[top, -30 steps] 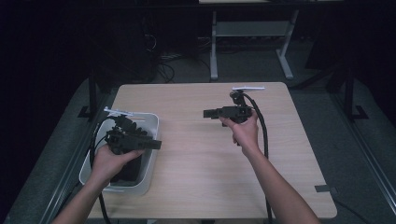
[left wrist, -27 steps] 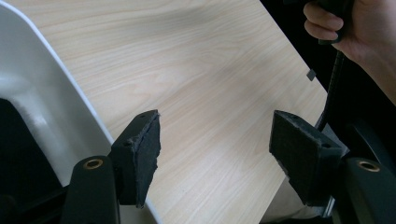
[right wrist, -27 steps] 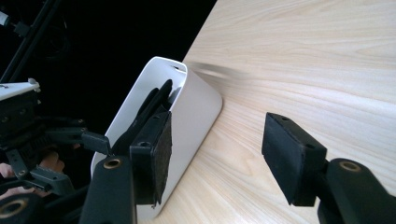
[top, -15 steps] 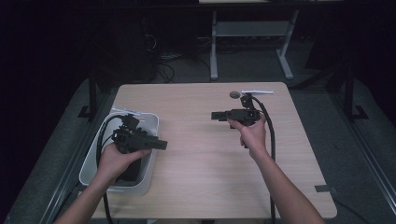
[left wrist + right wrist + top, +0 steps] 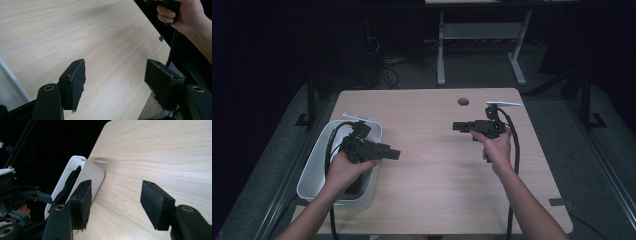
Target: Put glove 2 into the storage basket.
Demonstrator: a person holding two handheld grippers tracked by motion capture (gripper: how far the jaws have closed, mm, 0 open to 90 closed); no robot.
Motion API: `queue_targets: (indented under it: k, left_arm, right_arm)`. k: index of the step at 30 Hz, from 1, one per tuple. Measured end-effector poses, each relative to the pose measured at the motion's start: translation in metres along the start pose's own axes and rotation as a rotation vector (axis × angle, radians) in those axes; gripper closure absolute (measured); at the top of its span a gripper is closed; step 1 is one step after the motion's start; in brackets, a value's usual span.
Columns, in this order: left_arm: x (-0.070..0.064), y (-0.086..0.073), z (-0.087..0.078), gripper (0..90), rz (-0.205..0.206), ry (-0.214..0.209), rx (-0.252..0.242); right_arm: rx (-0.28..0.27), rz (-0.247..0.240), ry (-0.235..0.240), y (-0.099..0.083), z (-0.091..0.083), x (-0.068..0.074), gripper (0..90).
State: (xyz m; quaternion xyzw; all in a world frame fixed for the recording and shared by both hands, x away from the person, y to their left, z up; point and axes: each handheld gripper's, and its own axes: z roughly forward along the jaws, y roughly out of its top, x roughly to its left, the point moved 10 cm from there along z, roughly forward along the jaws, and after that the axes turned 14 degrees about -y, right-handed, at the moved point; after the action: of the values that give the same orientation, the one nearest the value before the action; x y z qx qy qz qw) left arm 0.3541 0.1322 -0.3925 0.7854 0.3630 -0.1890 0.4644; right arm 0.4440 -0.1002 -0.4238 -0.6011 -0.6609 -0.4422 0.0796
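Since a second ago the left gripper [image 5: 393,154] has slid out from above the white bin [image 5: 314,170] toward the middle of the surface [image 5: 427,175], and the right gripper [image 5: 457,126] has drifted a little toward the right edge; the bin itself has stayed put. The left gripper now hangs over the bin's inner rim with its tip over bare wood, and its own view shows its pads [image 5: 76,82] set wide apart with nothing between them. The right gripper points across at the left one, and its pads [image 5: 155,203] are likewise spread wide and empty. From the right gripper view the bin [image 5: 88,173] lies ahead and left of the jaws, with a dark object [image 5: 70,183] inside that I cannot identify. The right hand [image 5: 494,147] grips its handle, its cable trailing back along the forearm; the left hand [image 5: 344,170] holds its gripper above the bin. The surface is pale wood grain with a small round hole [image 5: 463,101] ahead of the right gripper. Around it the room is dark: grey floor, loose cables [image 5: 387,75] and a white frame [image 5: 482,45] beyond the far edge.
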Motion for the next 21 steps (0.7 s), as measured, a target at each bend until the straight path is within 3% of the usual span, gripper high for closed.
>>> queue_targets:
  k: [21]
  left_arm:
    - [-0.015,0.007,0.048,31.9,0.029,-0.052,0.05]
  right_arm:
    - [-0.04,0.059,-0.029,-0.01,-0.031,-0.042,41.9]
